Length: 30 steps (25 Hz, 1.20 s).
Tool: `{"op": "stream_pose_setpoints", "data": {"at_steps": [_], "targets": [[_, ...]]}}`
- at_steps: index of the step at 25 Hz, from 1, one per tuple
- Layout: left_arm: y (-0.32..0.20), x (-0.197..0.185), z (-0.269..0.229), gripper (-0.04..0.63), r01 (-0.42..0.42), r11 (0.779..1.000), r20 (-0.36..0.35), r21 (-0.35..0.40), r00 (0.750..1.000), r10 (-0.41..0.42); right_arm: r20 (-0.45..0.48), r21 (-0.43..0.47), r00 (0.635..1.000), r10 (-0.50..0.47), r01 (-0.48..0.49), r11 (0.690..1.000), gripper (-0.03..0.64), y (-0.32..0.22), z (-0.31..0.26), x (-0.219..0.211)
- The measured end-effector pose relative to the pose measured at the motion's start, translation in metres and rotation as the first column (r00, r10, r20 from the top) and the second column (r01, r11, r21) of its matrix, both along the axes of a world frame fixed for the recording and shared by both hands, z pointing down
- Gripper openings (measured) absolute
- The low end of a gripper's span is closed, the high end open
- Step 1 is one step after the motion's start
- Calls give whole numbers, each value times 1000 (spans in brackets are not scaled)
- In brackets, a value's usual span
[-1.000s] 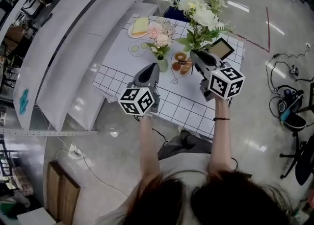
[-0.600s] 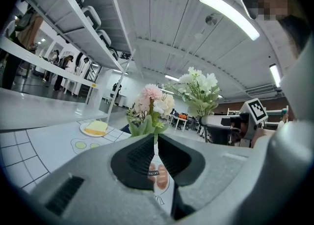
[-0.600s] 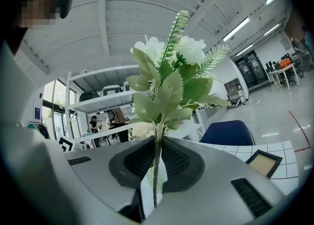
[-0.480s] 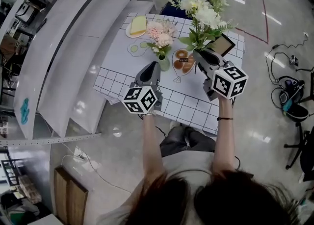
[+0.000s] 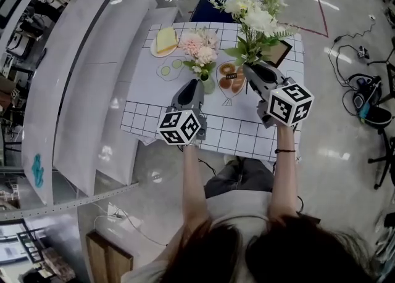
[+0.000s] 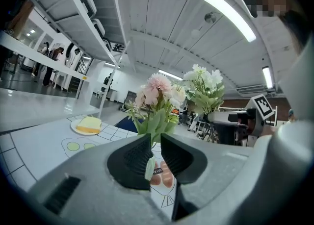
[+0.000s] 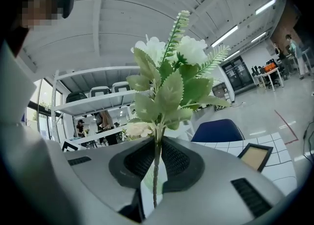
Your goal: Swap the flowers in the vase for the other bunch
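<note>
A bunch of pink flowers (image 5: 196,44) stands in a small green vase (image 5: 205,82) on the white gridded table (image 5: 148,72). My left gripper (image 5: 195,86) sits level just in front of the vase. Its jaws have just been opening and now stand slightly apart. In the left gripper view the pink flowers (image 6: 158,90) rise just past the left gripper (image 6: 157,138), and a sliver of the vase (image 6: 150,168) shows through the gap. My right gripper (image 5: 250,69) is shut on the stem (image 7: 156,170) of a white flower bunch (image 5: 254,20), held upright to the vase's right.
A plate with a yellow slice (image 5: 165,40) lies at the table's far left, and a plate of doughnuts (image 5: 229,79) lies right of the vase. A framed picture (image 5: 279,53) lies at the far right corner. A blue chair (image 5: 213,3) stands behind the table, white shelves (image 5: 80,72) to its left.
My left gripper has edged a little closer to the vase. The right gripper still holds the white bunch in about the same place. The head view has shifted.
</note>
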<state>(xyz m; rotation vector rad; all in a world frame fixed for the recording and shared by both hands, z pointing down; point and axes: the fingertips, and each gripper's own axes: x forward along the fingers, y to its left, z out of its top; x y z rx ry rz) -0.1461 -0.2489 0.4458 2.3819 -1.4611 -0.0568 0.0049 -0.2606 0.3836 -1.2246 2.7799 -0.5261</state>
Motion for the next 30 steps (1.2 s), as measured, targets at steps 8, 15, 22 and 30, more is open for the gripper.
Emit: {"op": "stream_pose_setpoints", "data": {"at_steps": [8,15,22,30], "targets": [[-14,-5,16,101,-65,997,11,-29,998,65,23,4,997,71,-71,997,41,-4,7,-3],[-23,2,28,150,-126,991,39,-48,991,128,36,-5,993,109,-109,994,41,-9,13,0],[-30,9,39,186,-156,986,84,-57,984,160,43,-25,992,122,-121,992,41,-14,24,3],[-38,12,39,199,-157,986,100,-54,982,162,54,-32,991,122,-121,992,41,-17,28,6]]}}
